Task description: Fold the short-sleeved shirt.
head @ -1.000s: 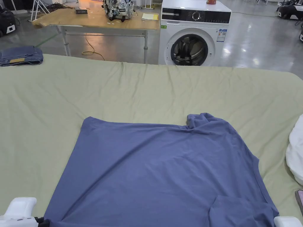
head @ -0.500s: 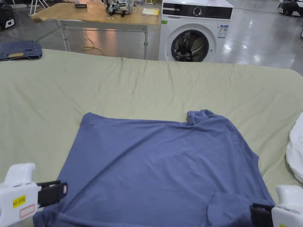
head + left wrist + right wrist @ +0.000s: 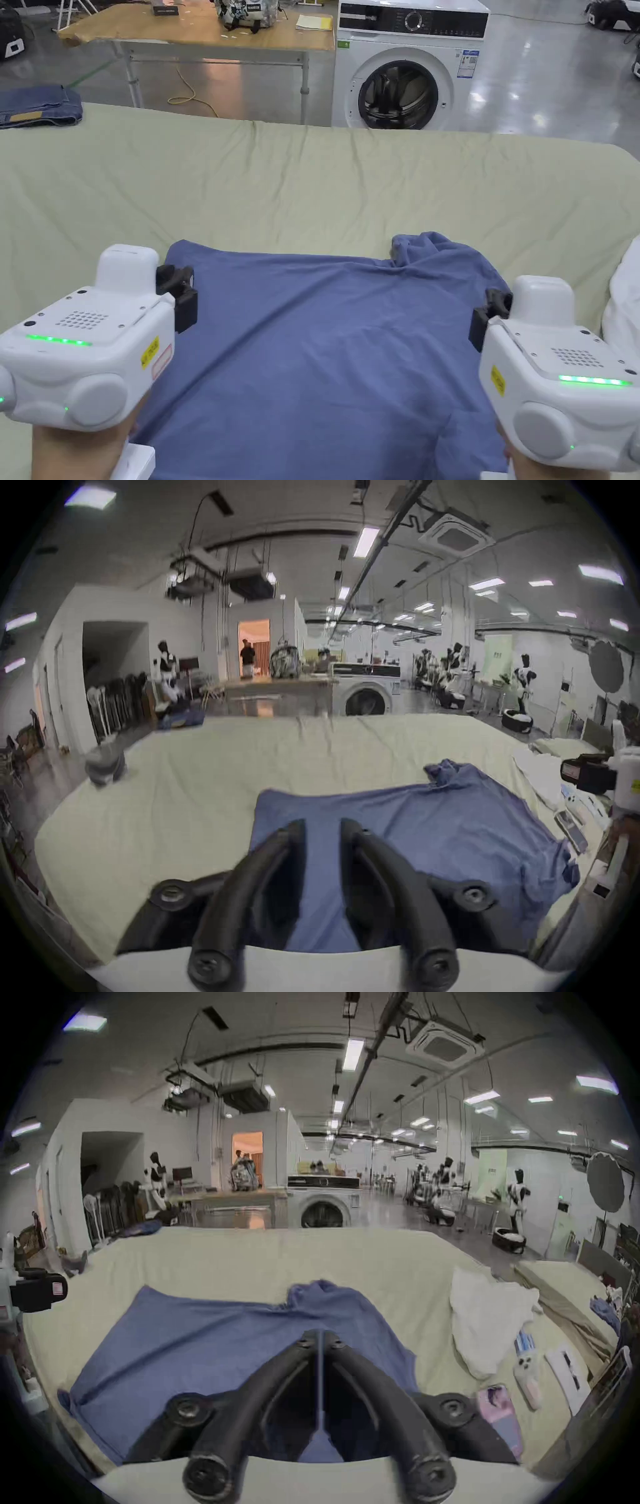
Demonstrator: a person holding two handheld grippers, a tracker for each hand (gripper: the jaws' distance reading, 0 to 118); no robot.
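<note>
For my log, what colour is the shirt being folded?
Plain blue shirt, clearest in the head view.

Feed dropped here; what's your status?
Left gripper open, right gripper shut, both over blue shirt. Shirt spread on bed, far corner bunched. Nothing blocking.

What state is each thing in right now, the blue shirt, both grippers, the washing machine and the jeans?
blue shirt: spread on the green sheet, far right corner bunched.
left gripper: jaws apart, blue cloth showing between them.
right gripper: jaws nearly closed, thin fold of shirt between them.
washing machine: door open.
jeans: folded, at the sheet's far left corner.
</note>
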